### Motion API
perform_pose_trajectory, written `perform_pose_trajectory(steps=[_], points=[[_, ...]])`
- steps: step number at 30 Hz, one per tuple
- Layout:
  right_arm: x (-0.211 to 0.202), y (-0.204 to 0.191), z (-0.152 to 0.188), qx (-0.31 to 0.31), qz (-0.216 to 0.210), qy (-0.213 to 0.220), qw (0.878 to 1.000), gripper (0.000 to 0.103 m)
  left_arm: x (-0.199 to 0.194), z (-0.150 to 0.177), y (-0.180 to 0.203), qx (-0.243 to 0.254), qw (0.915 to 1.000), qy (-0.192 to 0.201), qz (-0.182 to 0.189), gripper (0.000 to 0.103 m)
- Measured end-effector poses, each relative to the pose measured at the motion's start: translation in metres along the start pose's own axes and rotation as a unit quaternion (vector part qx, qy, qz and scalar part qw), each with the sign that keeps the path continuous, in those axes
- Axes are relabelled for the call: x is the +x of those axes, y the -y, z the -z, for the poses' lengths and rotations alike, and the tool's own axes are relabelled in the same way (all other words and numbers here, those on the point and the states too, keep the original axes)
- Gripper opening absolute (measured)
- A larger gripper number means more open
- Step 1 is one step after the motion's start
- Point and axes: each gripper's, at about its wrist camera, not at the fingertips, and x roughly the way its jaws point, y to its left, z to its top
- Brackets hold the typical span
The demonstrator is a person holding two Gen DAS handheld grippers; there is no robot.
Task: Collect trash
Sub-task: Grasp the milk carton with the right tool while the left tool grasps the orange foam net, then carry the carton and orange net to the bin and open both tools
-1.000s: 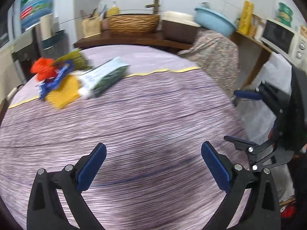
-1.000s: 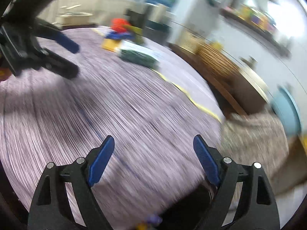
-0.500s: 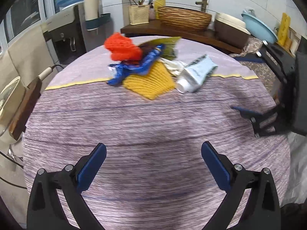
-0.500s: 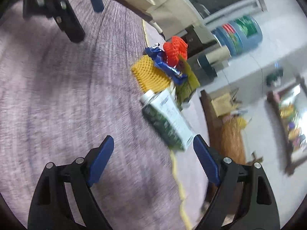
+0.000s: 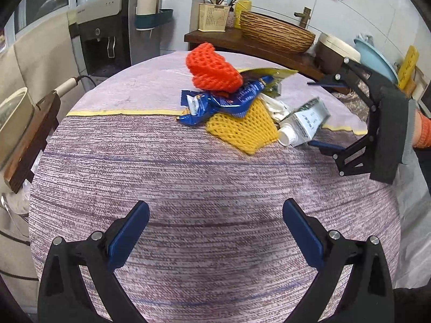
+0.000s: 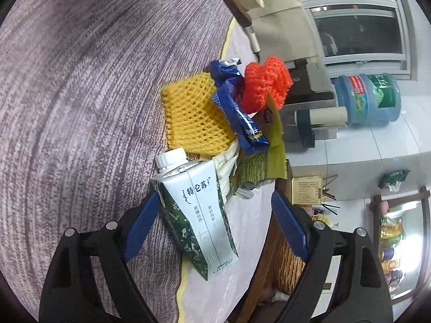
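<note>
A trash pile lies on the round purple-striped table (image 5: 188, 188): a milk carton (image 6: 199, 215) with a white cap, a yellow foam net (image 6: 194, 115), a blue wrapper (image 6: 239, 115), an orange foam net (image 6: 265, 80) and a green-yellow packet (image 6: 269, 148). My right gripper (image 6: 215, 210) is open, its fingers on either side of the carton; the left pad looks to touch it. In the left wrist view the right gripper (image 5: 323, 115) straddles the carton (image 5: 304, 123). My left gripper (image 5: 215, 226) is open and empty above bare cloth, short of the pile (image 5: 229, 99).
A water dispenser (image 5: 105, 40) stands beyond the table at left. A wooden sideboard behind holds a wicker basket (image 5: 274, 32) and a utensil holder (image 5: 212, 17). A wooden board (image 5: 29, 140) sits off the table's left edge.
My right gripper has swung in towards the pile and now has the milk carton between its open fingers. My left gripper has turned to face the pile.
</note>
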Motion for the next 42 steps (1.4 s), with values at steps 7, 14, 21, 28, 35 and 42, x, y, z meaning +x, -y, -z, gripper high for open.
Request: perform_pose_trajectory(steps=[7,14,21,28,35,42], points=[[0.029,0.012,0.002,0.011,-0.051,-0.023,0.998,0.070,0.005,-0.018,-0.014,-0.037,0.9986,0.013,0.036,0.098],[0.043,0.013,0.008,0.037,-0.047,-0.024,0.998,0.053,0.016,-0.061,-0.031,-0.084,0.9944,0.042,0.048,0.098],[0.023,0.002,0.011,0.046,-0.013,-0.011,0.999,0.051,0.039,-0.111,-0.037,-0.114,0.9900,0.064,0.053,0.098],[-0.007,-0.003,0.017,0.069,-0.002,-0.005,0.998,0.051,0.077,-0.140,-0.023,-0.106,0.9934,0.034,0.026,0.076],[-0.030,-0.008,0.028,0.103,0.002,-0.003,0.995,0.051,0.080,-0.127,-0.013,-0.100,0.9943,0.021,0.029,0.026],[-0.059,-0.017,0.037,0.137,0.005,0.006,0.991,0.051,0.040,-0.101,0.005,-0.083,0.9943,0.048,0.047,0.023]])
